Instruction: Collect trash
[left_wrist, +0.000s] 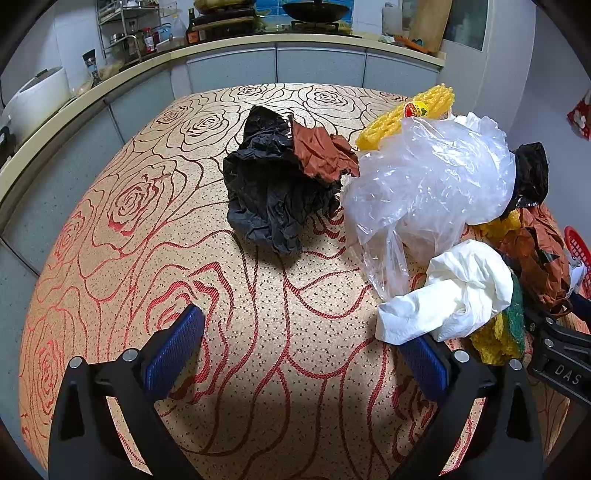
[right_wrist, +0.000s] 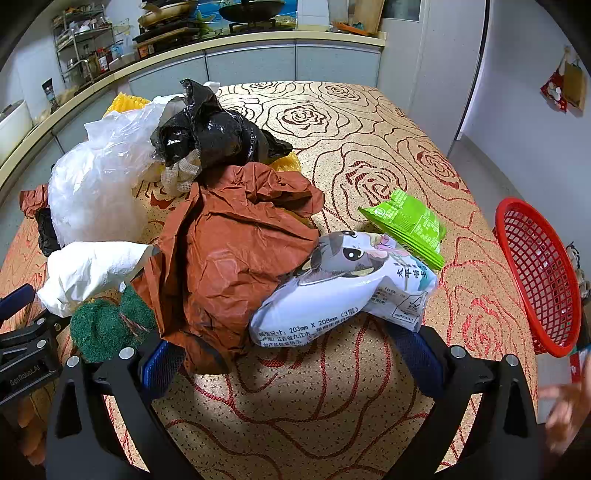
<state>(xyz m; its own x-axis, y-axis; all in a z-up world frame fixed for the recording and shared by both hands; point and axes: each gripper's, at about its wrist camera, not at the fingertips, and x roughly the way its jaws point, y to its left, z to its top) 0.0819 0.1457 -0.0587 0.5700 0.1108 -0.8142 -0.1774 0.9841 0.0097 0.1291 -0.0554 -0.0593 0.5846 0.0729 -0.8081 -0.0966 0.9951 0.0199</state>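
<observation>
Trash lies heaped on a rose-patterned tablecloth (left_wrist: 155, 229). My left gripper (left_wrist: 301, 354) is open above bare cloth, and its right fingertip touches a crumpled white tissue (left_wrist: 454, 295). Beyond it sit a black and brown paper wad (left_wrist: 269, 184) and a clear plastic bag (left_wrist: 424, 177). My right gripper (right_wrist: 291, 354) is open, with its fingers at the near edges of a brown crumpled paper (right_wrist: 236, 251) and a cat-print tissue pack (right_wrist: 343, 288). A green packet (right_wrist: 410, 225) lies behind the pack. A red mesh basket (right_wrist: 535, 273) leans at the table's right edge.
A green and yellow sponge (right_wrist: 107, 321) and a black plastic bag (right_wrist: 210, 129) are in the pile, with a yellow foam net (left_wrist: 413, 114) behind. A kitchen counter (left_wrist: 258, 44) runs along the back. A hand (right_wrist: 565, 413) shows at the lower right.
</observation>
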